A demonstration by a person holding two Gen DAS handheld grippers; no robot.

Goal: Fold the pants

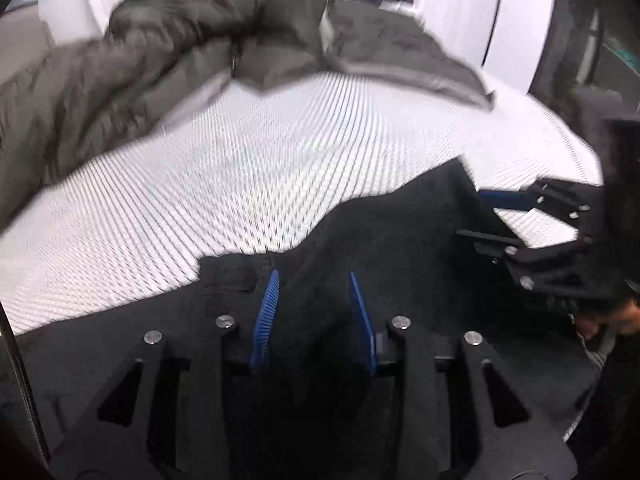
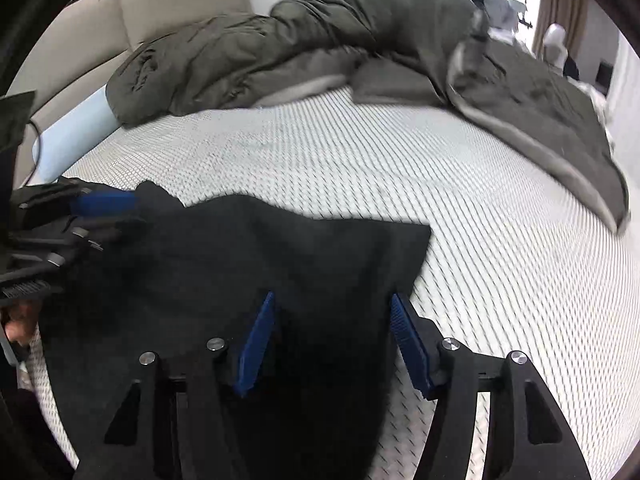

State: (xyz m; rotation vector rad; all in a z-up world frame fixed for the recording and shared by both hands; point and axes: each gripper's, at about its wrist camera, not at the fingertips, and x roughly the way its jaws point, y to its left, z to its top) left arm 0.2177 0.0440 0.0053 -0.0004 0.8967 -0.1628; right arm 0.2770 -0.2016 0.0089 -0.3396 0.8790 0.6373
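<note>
Here, black pants (image 1: 380, 236) are lying on the near edge of a bed (image 1: 240, 168), bunched and creased, the cloth matte and soft-looking. In the right wrist view the pants (image 2: 256, 256) are ending in a squared corner toward the bed's middle.

Left gripper (image 1: 314, 316): blue ribbed pads set apart, jaws partly open, black cloth sitting between and under them; whether they are pinching it, cannot tell. In the right wrist view this gripper (image 2: 100, 204) is showing at the left edge, against the pants' far corner.

Right gripper (image 2: 332, 340): jaws spread wide, cloth lying between them, the right pad sitting at the pants' edge over bare mattress. From the left wrist view it (image 1: 508, 216) is reaching in beside the pants' right side.

Around: a rumpled olive-grey duvet (image 2: 320, 40), puffy, paler lining showing, is piling along the bed's far edge and spilling down its right side. The mattress cover is white with a fine woven diagonal pattern. A beige padded headboard (image 2: 120, 24) is standing at the far left corner. No writing readable; both views are blurring.
</note>
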